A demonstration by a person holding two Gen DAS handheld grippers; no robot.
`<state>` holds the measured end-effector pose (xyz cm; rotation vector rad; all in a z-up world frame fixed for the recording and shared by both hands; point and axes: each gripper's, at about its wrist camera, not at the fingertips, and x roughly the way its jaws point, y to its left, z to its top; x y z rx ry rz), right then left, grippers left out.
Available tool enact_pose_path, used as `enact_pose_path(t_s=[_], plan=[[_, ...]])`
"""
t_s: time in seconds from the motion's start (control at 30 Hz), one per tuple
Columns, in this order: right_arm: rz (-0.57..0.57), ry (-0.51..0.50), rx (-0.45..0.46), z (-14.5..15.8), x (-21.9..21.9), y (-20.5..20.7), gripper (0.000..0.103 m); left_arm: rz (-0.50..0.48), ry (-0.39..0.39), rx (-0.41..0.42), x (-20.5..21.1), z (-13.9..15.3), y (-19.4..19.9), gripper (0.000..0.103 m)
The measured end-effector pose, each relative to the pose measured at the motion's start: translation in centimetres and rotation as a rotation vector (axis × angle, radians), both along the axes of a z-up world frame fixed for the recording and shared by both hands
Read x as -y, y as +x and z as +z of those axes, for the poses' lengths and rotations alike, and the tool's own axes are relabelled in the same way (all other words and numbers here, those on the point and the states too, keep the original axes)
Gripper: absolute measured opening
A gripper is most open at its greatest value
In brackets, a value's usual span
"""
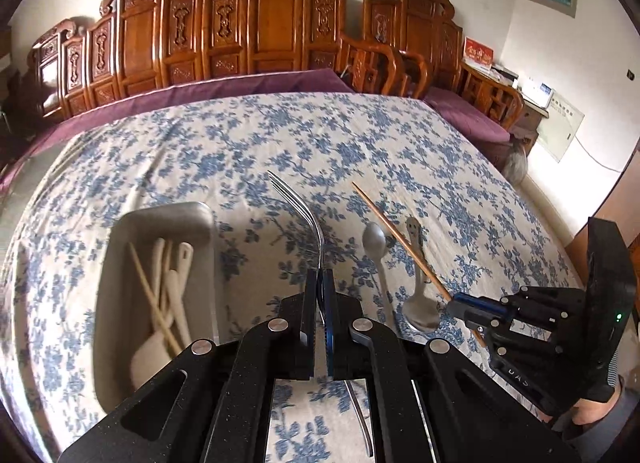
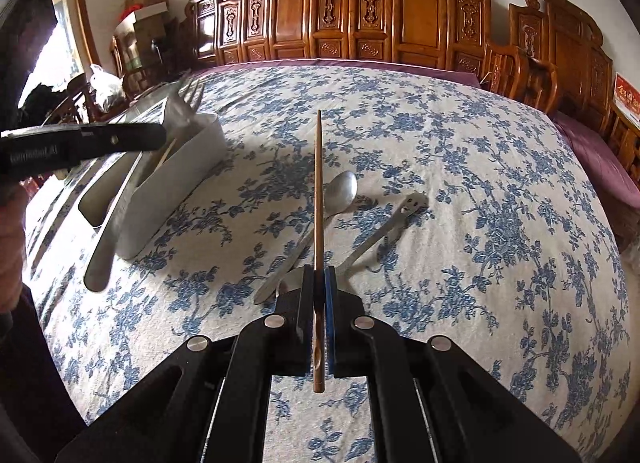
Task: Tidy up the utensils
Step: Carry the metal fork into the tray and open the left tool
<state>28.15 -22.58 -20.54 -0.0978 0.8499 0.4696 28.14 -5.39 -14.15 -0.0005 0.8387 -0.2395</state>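
Above floral cloth, fork [image 1: 296, 207] tines forward, chopstick [image 2: 319, 191] pointing away

Two matte black speckled grippers, left gripper [image 1: 319, 283], right gripper [image 2: 319, 281], silver round rivets, blue finger pads, green indicator light, grey sleeve [image 1: 624, 409]

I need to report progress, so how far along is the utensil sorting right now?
Done: pale utensils and chopsticks already lie in the grey tray. In hand: the left tool grips a fork; the right tool grips a brown chopstick. Left: a metal spoon and a smiley-handled spoon on the floral cloth.
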Motion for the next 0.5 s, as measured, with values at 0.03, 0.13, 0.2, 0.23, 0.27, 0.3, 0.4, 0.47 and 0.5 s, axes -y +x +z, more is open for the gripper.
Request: enact_pose_path(t_s=[0.03,0.13,0.2,0.23,0.27,0.3,0.4,0.47,0.5], plan=[[0.003,0.001,0.002,0.1,-0.2,-0.2,0.006,0.003,0.002,0.003,-0.4,0.2,0.0,0.002],[0.01,0.003,0.005,0.2,-0.7,-0.5,0.006,0.015,0.01,0.008,-1.7,0.6,-0.1,0.002],[0.014,0.001,0.008,0.3,-1.1,-0.8,0.006,0.026,0.016,0.01,-2.6,0.8,-0.1,0.002],[0.016,0.001,0.009,0.4,-1.3,-0.9,0.006,0.033,0.02,0.011,-3.3,0.9,0.0,0.002],[0.018,0.002,0.009,0.4,-1.5,-1.0,0.006,0.039,0.025,0.012,-3.7,0.9,0.1,0.002],[0.02,0.001,0.012,0.5,-1.7,-1.1,0.006,0.043,0.029,0.012,-4.1,1.0,0.1,0.002],[0.028,-0.002,0.018,0.6,-2.4,-1.4,0.006,0.06,0.047,0.015,-5.7,1.1,0.6,0.002],[0.036,0.003,0.014,0.6,-2.7,-1.5,0.006,0.075,0.057,0.017,-6.9,1.2,0.9,0.002],[0.039,0.007,0.01,0.5,-2.8,-1.5,0.006,0.079,0.061,0.017,-7.3,1.1,1.0,0.002]])
